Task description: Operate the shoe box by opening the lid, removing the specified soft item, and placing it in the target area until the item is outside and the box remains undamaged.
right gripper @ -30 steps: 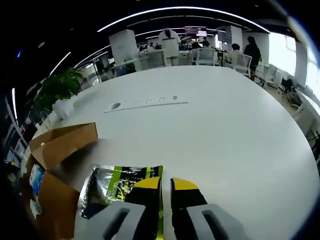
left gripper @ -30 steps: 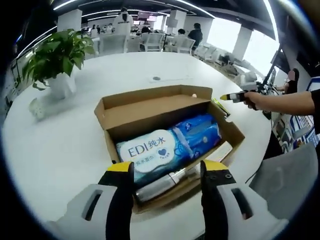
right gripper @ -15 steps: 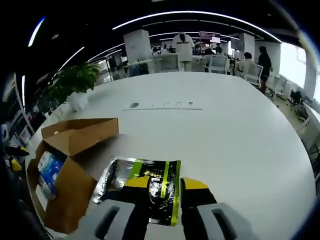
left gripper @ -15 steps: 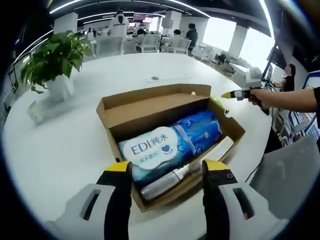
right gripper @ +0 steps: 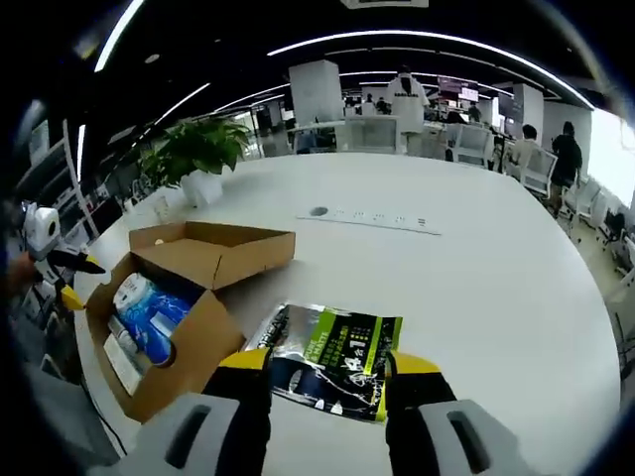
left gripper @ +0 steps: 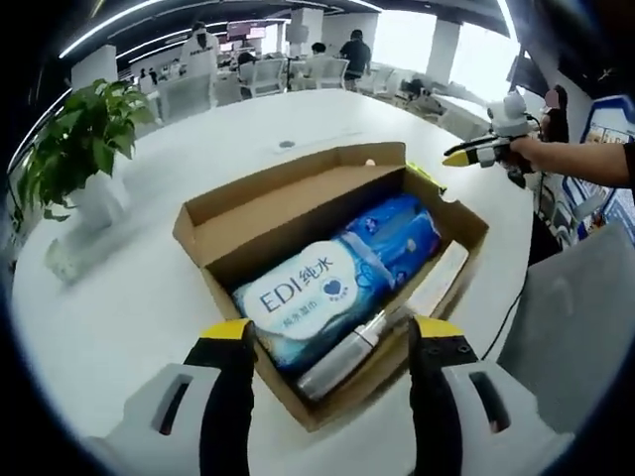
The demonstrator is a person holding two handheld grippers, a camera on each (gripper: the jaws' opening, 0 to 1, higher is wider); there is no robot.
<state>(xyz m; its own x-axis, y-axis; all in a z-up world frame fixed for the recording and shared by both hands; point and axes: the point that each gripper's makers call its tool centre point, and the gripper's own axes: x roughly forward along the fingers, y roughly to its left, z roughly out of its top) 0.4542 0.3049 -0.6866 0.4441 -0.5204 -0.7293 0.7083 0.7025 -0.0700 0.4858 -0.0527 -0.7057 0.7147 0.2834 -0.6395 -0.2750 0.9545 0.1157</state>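
Fingers [left gripper: 226, 397] of both grippers apart, empty; one open shoe box [left gripper: 298, 213], one wipes pack [left gripper: 308, 297], one foil pouch [right gripper: 332, 357] outside.

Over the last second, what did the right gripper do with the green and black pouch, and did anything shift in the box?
The right gripper opened and let go of the green and black pouch, which now lies flat on the white table beside the cardboard box; the gripper has backed off. The left gripper stayed open over the box. The wipes pack and silver tube did not move.
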